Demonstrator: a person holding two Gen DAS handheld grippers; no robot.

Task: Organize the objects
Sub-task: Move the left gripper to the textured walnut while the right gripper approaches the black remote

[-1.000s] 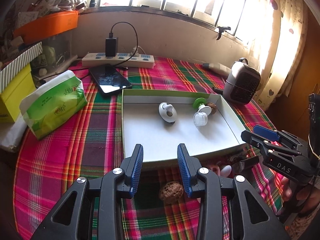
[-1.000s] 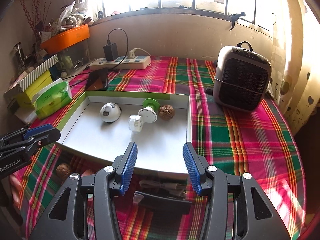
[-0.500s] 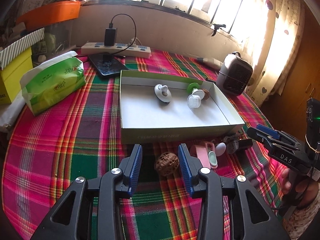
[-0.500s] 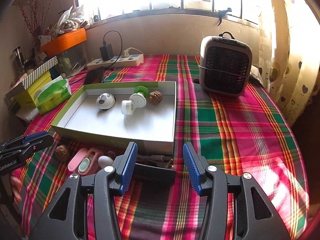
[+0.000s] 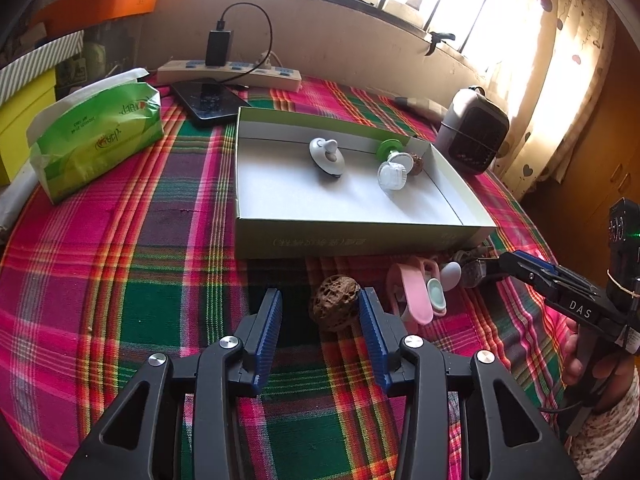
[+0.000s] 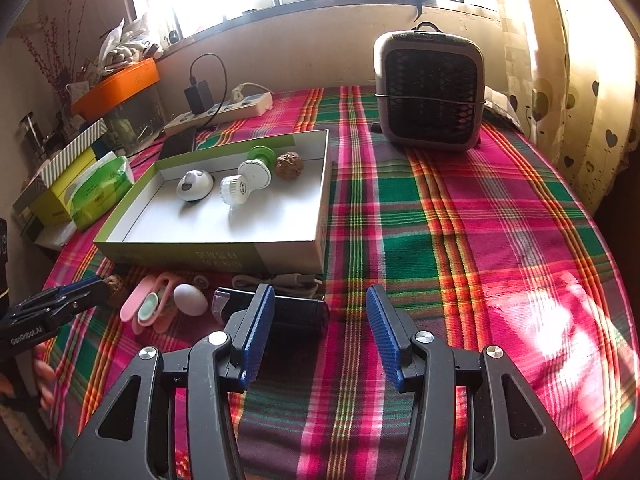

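A brown walnut (image 5: 334, 308) lies on the plaid cloth between the fingers of my left gripper (image 5: 320, 322). Its jaws are opening, and the walnut sits nearer the right pad with a gap on the left. My right gripper (image 6: 320, 330) is open over a black oblong thing (image 6: 294, 314) that reaches in beside its left finger. Between the two lie a pink clip-like item (image 5: 414, 292) and a white egg shape (image 6: 191, 299). The shallow white box (image 5: 360, 236) beyond holds a grey-white knob (image 5: 327, 156), a green-and-white piece (image 5: 394, 160) and a second walnut (image 6: 289, 165).
A green tissue pack (image 5: 96, 136), a phone (image 5: 208, 102) and a power strip (image 5: 228, 74) sit left and behind the box. A grey heater (image 6: 430, 88) stands at the back right. Bare cloth spreads to the right of my right gripper.
Both grippers drew back from over the box to its near side and sank. The left jaws widened and now straddle the walnut. The black thing came up to the right fingers.
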